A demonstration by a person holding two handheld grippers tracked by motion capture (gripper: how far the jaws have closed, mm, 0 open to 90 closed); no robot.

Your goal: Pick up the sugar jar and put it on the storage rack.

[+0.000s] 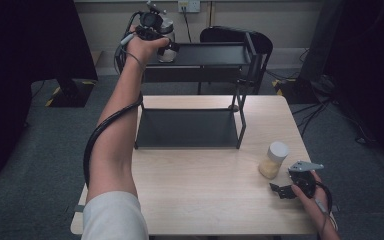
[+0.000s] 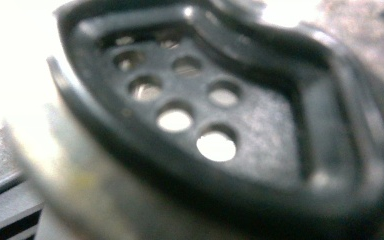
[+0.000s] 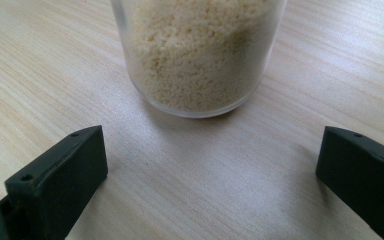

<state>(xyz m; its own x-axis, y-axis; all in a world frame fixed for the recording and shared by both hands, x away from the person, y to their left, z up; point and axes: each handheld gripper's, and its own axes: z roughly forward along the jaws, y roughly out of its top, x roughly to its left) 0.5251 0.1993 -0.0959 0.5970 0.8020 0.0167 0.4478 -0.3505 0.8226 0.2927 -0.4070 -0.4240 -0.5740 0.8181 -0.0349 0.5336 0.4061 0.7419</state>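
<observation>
Up at the far end, we hold our left gripper point(image 1: 167, 47) over the left end of the top shelf of the black rack point(image 1: 205, 54), its jaws clamped on a jar point(image 1: 167, 50) with a pale body that sits on or just above that shelf; we cannot tell whether it touches. From the left gripper view, a dark perforated piece point(image 2: 220, 115) with round holes lies right against the lens, blurred, and we cannot say what it is. The rack's lower shelf point(image 1: 187, 127) rests on the wooden table point(image 1: 200, 185), at its far side.

Nearer to us than the rack and off to its right, a second jar point(image 1: 274, 160) with a white cap stands upright on the table, filled with pale yellow grains point(image 3: 200, 50). Our right gripper point(image 1: 282, 190) rests just on the near side of this jar, its jaws spread wide with only bare tabletop between them. In the right gripper view that jar point(image 3: 200, 55) stands ahead of the two black fingers point(image 3: 60, 170), apart from both
</observation>
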